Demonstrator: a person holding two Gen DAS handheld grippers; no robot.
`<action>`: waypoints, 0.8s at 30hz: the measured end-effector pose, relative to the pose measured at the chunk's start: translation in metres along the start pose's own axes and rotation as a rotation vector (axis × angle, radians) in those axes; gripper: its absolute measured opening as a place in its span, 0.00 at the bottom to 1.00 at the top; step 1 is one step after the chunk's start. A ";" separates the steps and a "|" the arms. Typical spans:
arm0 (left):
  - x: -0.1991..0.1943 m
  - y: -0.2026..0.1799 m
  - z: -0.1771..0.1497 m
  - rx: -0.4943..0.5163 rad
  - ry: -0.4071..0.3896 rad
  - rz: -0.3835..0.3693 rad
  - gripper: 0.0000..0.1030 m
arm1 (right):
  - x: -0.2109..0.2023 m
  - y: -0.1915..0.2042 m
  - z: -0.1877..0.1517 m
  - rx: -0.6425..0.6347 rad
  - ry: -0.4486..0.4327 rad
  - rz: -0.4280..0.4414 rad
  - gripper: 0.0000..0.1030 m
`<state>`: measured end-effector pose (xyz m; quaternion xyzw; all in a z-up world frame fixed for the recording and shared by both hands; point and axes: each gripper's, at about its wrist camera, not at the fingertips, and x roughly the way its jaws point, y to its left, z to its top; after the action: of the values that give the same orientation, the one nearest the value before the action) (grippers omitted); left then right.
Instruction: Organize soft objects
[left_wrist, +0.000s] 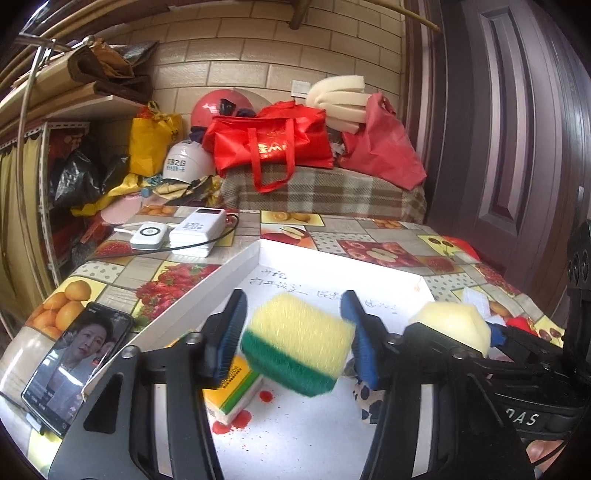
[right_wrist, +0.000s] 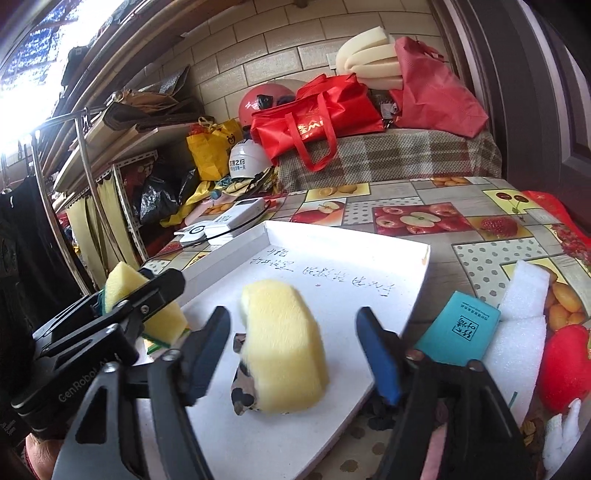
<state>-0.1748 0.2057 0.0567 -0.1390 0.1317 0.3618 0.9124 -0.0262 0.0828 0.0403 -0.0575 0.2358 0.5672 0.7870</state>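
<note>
A yellow sponge with a green scouring side (left_wrist: 299, 350) is blurred between the fingers of my open left gripper (left_wrist: 293, 332), above the white tray (left_wrist: 314, 435); neither pad touches it. A plain yellow sponge (right_wrist: 284, 347) is blurred between the fingers of my open right gripper (right_wrist: 295, 350), over a spotted cloth piece (right_wrist: 242, 387) on the tray (right_wrist: 332, 266). In the left wrist view the yellow sponge (left_wrist: 454, 325) shows at the right gripper's tips. A yellow-green packet (left_wrist: 232, 391) lies on the tray under my left gripper.
A phone (left_wrist: 74, 362) leans at the tray's left edge. Power banks (left_wrist: 195, 230) lie at the table's far left. Right of the tray lie a teal tissue pack (right_wrist: 458, 328), white foam strips (right_wrist: 521, 306) and a red plush toy (right_wrist: 565, 365). Bags crowd the back.
</note>
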 end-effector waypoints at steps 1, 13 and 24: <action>0.000 0.006 0.000 -0.026 0.002 0.017 0.89 | -0.001 -0.004 0.000 0.018 -0.007 0.005 0.88; 0.003 0.021 0.000 -0.096 0.015 0.017 1.00 | -0.008 0.005 0.001 -0.036 -0.056 -0.008 1.00; 0.003 0.021 0.001 -0.096 0.014 0.016 1.00 | -0.010 0.012 0.001 -0.082 -0.086 -0.013 1.00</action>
<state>-0.1878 0.2224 0.0529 -0.1843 0.1218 0.3741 0.9007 -0.0393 0.0784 0.0480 -0.0667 0.1782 0.5733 0.7969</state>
